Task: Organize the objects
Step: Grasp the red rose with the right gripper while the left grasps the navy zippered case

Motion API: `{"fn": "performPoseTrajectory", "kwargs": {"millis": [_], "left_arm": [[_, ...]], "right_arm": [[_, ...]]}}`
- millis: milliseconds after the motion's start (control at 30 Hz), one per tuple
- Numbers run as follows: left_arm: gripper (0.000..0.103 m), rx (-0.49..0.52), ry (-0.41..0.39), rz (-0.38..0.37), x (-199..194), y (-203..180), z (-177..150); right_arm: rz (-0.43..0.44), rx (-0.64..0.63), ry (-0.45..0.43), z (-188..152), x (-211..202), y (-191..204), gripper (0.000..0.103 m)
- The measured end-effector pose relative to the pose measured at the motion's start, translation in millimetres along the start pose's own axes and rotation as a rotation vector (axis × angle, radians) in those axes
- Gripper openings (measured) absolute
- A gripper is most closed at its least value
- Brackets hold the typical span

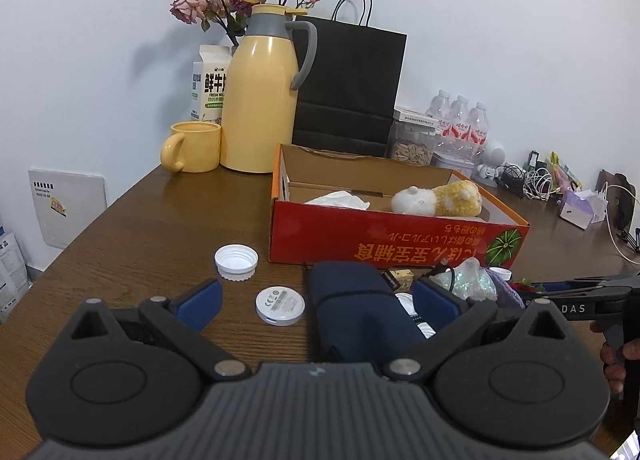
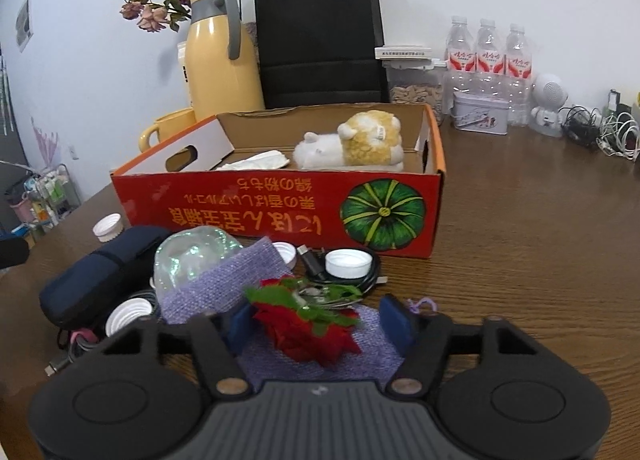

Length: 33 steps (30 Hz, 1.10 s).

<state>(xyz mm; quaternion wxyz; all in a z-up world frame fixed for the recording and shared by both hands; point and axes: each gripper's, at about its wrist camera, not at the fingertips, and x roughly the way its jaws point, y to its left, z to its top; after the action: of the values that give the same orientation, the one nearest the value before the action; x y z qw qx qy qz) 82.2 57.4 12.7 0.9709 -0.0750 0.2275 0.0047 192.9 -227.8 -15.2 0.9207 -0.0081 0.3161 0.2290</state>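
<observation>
Left wrist: left gripper (image 1: 318,302) fingers spread wide over the tabletop (image 1: 140,227), holding nothing, navy pouch (image 1: 356,300) between them. Right wrist: right gripper (image 2: 320,322) fingers half open around red rose (image 2: 308,330) on purple cloth (image 2: 236,284); grip unclear; red box (image 2: 280,207) behind.

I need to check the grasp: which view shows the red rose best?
The right wrist view: the red rose lies on purple cloth between the right gripper fingers. The left wrist view shows only a red sliver behind clutter.
</observation>
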Motion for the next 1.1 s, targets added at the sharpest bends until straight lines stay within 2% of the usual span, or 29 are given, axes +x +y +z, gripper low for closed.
{"fn": "performPoseTrajectory", "kwargs": {"millis": [100, 333, 733, 1100], "left_arm": [[0.103, -0.001, 0.001, -0.003, 0.6, -2.0, -0.7], [0.103, 0.003, 0.01, -0.005, 2.9, -4.0, -1.9], [0.103, 0.016, 0.029, -0.017, 13.4, -14.9, -2.9], [0.103, 0.034, 0.054, -0.029, 25.6, -25.8, -3.9]], "right_arm": [[0.02, 0.001, 0.001, -0.7, 0.1, 0.3, 0.048], [-0.024, -0.041, -0.039, -7.2, -2.2, 6.6, 0.041], [-0.118, -0.087, -0.237, -14.9, -32.3, 12.6, 0.04], [-0.12, -0.104, -0.274, -16.4, -37.3, 15.2, 0.04]]}}
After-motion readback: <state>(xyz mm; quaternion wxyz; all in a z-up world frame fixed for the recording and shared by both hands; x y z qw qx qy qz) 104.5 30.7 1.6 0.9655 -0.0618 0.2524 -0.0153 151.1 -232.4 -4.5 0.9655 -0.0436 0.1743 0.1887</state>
